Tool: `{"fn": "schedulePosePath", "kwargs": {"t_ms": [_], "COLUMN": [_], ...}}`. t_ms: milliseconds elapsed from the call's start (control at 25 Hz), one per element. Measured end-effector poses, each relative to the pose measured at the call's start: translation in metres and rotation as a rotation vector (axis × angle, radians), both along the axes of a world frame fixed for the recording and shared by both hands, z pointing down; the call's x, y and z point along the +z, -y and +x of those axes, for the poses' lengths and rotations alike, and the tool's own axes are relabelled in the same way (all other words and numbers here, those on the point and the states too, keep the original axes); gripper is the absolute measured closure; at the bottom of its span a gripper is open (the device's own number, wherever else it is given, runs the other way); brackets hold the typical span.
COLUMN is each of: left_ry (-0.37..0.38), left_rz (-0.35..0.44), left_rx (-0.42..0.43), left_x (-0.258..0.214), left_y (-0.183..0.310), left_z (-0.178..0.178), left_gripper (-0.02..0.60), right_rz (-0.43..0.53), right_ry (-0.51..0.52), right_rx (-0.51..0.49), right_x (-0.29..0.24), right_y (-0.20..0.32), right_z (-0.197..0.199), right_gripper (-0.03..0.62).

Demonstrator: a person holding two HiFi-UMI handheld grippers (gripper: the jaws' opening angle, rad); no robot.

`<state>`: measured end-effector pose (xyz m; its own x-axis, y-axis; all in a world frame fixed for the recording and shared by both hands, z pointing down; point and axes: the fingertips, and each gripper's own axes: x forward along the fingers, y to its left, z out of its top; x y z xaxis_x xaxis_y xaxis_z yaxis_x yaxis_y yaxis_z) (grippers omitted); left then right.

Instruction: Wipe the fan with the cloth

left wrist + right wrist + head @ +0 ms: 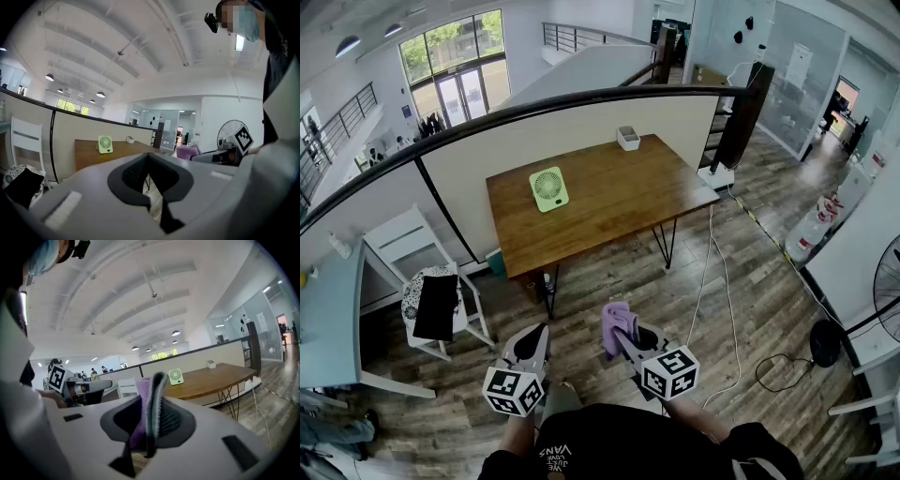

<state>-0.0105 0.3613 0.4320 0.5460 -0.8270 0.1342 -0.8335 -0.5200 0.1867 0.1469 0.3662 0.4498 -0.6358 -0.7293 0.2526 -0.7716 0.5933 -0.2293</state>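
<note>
Open-plan office — glass-walled rooms (787, 56), mezzanine railing (572, 37), partition wall (581, 122), wooden desk (609, 202)

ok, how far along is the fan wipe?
Done: the purple cloth is clamped in the right gripper. In hand: both grippers hang over the floor, short of the table; the left gripper is shut, empty. Left: reach the green fan standing on the table and wipe it; nothing touches it yet.

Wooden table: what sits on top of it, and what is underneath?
On the wooden table stand a green fan and, near the far edge, a small white box. Underneath, only thin black legs and floor show; the tabletop covers the rest.
</note>
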Motion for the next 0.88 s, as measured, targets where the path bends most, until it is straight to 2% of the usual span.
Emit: {"fn": "schedulePosePath", "kwargs": {"t_ms": [320, 880], "left_ry": [-0.022, -0.002], "left_rz": [0.003, -0.005], "left_rx": [0.014, 0.146], "left_x": [0.003, 0.006], "left_y": [0.029, 0.109], "left_z": [-0.035, -0.127], "left_gripper": [0.571, 0.571], "right_rz": [-0.002, -0.018], "right_ry": [0.006, 0.064], "right_rx": [0.074, 0.244], "right_x": [-0.002, 0.003], "right_y": [0.024, 0.088], "right_z": [-0.022, -0.104], "right_gripper": [0.502, 0.502]}}
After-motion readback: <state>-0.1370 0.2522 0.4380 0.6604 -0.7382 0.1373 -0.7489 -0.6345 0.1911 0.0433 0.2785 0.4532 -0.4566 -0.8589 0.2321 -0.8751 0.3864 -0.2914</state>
